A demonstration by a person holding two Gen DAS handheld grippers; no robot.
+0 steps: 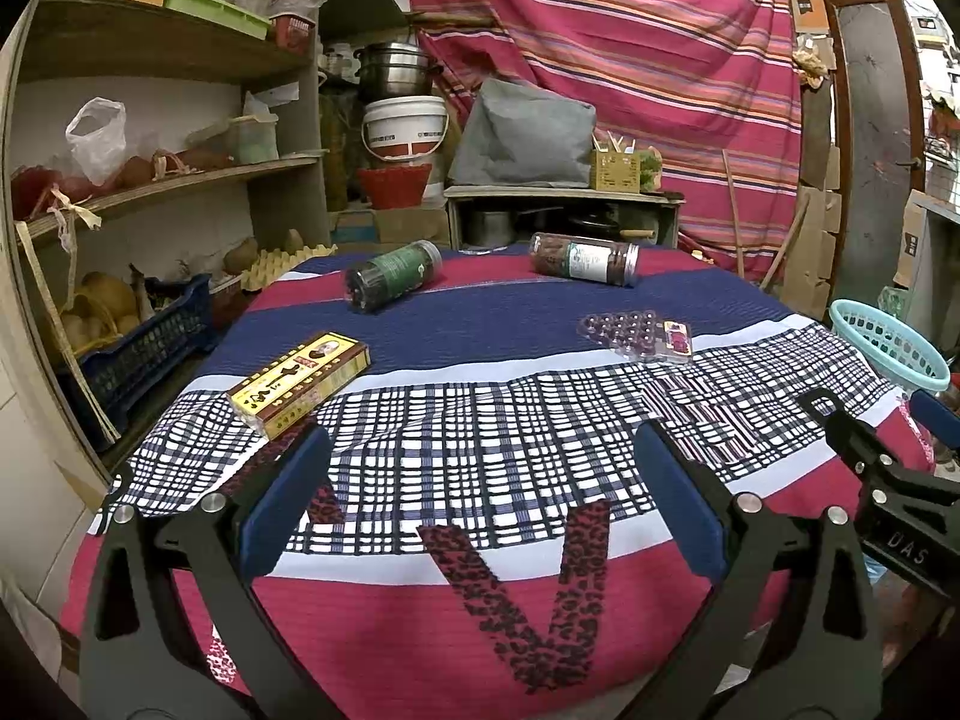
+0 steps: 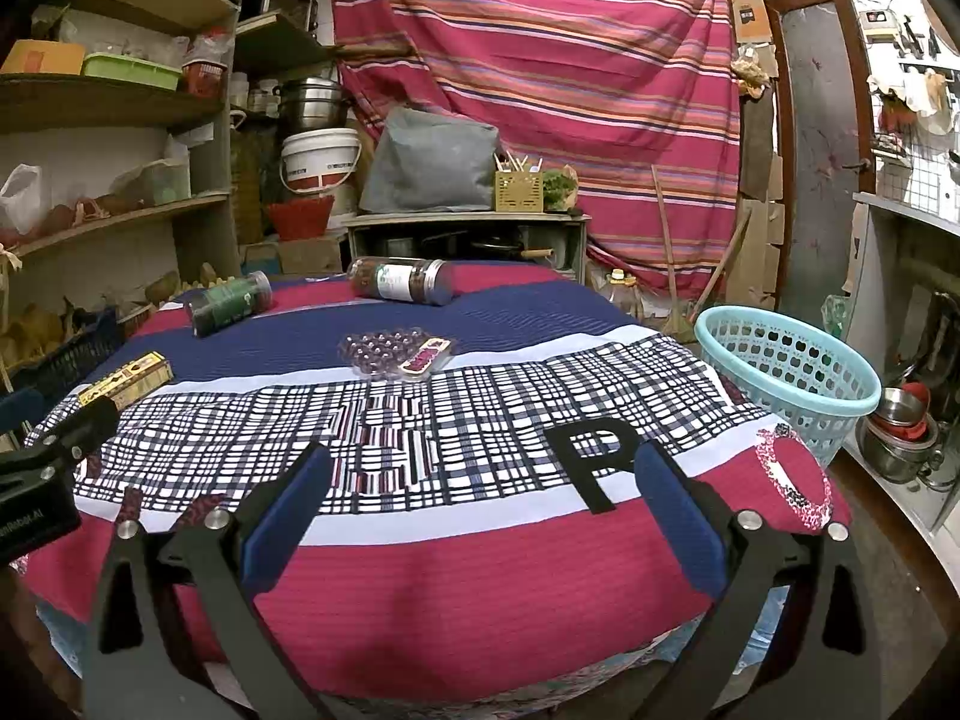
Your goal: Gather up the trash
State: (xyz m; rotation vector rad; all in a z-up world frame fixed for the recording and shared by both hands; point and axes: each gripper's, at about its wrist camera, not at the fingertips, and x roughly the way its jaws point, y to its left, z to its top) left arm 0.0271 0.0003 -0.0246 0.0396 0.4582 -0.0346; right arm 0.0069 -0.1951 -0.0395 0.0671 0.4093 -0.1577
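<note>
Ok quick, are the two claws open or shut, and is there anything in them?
Left gripper: open, holding nothing, above the tablecloth.
Right gripper: open, holding nothing, also above the tablecloth.

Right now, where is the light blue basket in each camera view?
Left wrist: light blue basket at the far right edge, partly cut off, beyond the table.
Right wrist: basket in full at right, beside the table.
Shared landmark: purple blister pack mid-table.
</note>
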